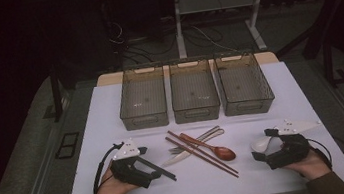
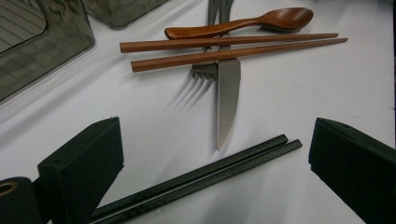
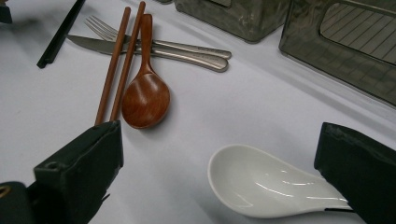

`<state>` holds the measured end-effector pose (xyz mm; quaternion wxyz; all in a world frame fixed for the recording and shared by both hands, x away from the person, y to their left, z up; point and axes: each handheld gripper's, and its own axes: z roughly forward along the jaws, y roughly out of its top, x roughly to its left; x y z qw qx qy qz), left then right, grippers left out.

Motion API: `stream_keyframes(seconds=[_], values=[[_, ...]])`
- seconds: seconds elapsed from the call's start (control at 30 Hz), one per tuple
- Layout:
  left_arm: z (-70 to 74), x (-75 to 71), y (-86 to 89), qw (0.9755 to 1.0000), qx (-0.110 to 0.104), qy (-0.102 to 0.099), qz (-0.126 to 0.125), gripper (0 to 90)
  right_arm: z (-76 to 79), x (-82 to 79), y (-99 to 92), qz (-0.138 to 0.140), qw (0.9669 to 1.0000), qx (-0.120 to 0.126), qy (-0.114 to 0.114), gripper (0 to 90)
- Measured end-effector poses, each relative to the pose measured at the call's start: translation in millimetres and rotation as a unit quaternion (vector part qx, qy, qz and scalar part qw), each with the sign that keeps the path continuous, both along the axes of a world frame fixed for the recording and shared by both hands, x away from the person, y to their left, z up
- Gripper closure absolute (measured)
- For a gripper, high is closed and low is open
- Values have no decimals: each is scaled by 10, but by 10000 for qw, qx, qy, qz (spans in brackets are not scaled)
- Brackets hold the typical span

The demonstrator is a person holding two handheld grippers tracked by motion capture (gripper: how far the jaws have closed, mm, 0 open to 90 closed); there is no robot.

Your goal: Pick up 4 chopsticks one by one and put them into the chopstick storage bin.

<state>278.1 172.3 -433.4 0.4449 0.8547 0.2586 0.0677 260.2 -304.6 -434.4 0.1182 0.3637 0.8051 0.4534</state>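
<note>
My left gripper (image 1: 151,174) (image 2: 215,140) lies low on the white table (image 1: 107,115), open, its jaws either side of a pair of black chopsticks (image 1: 162,169) (image 2: 201,175) without touching them. Beyond them lie a steel knife (image 2: 229,93) and a fork (image 2: 204,72) under two brown chopsticks (image 1: 203,156) (image 2: 224,46) and a wooden spoon (image 1: 223,153) (image 2: 261,21). My right gripper (image 1: 259,152) (image 3: 219,135) is open too, with a white ceramic spoon (image 1: 261,143) (image 3: 266,186) lying between its jaws, bowl up, handle by the right jaw.
Three empty grey see-through bins (image 1: 144,118) (image 1: 196,111) (image 1: 249,104) stand side by side at the back of the table. In the right gripper view two of the bins (image 3: 233,18) (image 3: 345,65) are close ahead. A desk frame and cables lie on the dark floor behind.
</note>
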Motion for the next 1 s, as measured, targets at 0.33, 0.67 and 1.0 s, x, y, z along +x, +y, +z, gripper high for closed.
stream_keyframes(seconds=[0.33,0.67,1.0], values=[[22,10,1,9999,7,123,-13,114,3,11,-13,-9,10000,79,10,13],[75,52,38,10000,26,91,-13,319,17,-1,-4,0,9999,109,-1,13],[90,213,137,9997,144,86,167,606,3,8,-1,-28,9999,88,48,13]])
